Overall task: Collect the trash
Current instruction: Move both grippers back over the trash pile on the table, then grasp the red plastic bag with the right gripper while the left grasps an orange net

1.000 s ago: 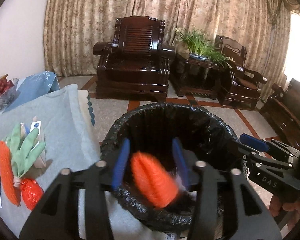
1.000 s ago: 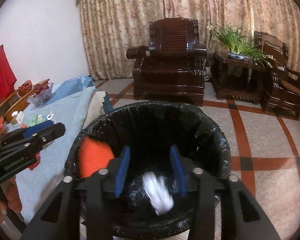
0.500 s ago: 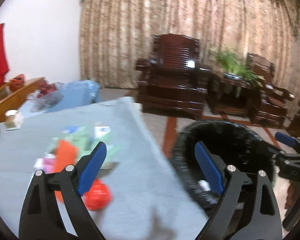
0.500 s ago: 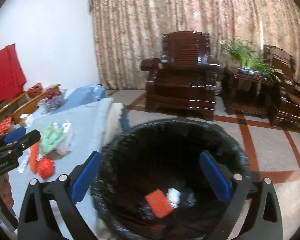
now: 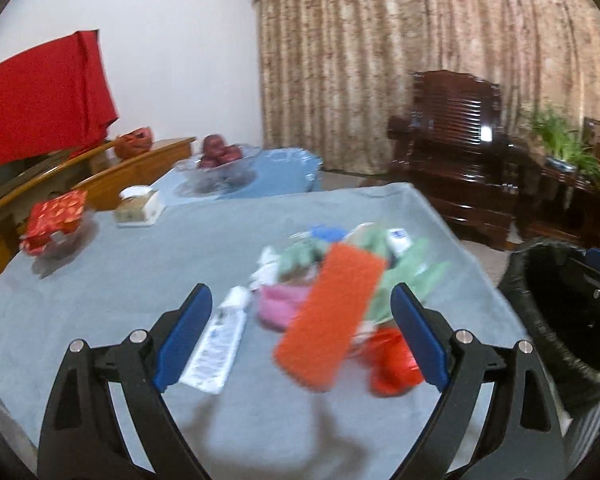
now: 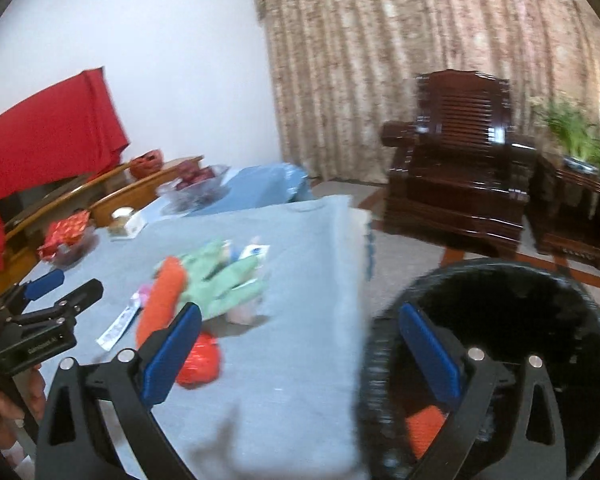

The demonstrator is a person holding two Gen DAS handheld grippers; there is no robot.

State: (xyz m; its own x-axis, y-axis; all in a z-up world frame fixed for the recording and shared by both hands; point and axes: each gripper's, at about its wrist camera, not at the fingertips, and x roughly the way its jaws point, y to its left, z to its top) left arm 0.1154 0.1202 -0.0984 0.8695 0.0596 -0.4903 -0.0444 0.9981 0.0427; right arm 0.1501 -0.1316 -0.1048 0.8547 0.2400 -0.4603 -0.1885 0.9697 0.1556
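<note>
Trash lies in a pile on the grey-blue tablecloth [image 5: 100, 280]: an orange textured strip [image 5: 332, 316], a red crumpled wrapper [image 5: 392, 364], a white printed packet [image 5: 220, 344], a pink scrap [image 5: 278, 304] and green gloves [image 5: 404, 280]. My left gripper [image 5: 300, 334] hangs open just short of the pile, nothing between its blue pads. My right gripper [image 6: 300, 354] is open and empty at the table edge beside the black-lined bin [image 6: 500, 276]. An orange piece [image 6: 424, 428] lies inside the bin. In the right wrist view, the left gripper [image 6: 66, 286] shows left of the pile.
A glass fruit bowl [image 5: 220, 160], a tissue box [image 5: 138, 204] and a red packet [image 5: 56, 212] sit at the table's far side. Dark wooden armchairs [image 5: 456, 148] and a plant [image 5: 560, 140] stand beyond. A hand [image 6: 4, 404] holds the left gripper.
Both grippers opened wide over the bin, dropping an orange piece and a white piece into it. Both then swung left from the bin toward the pile on the table.
</note>
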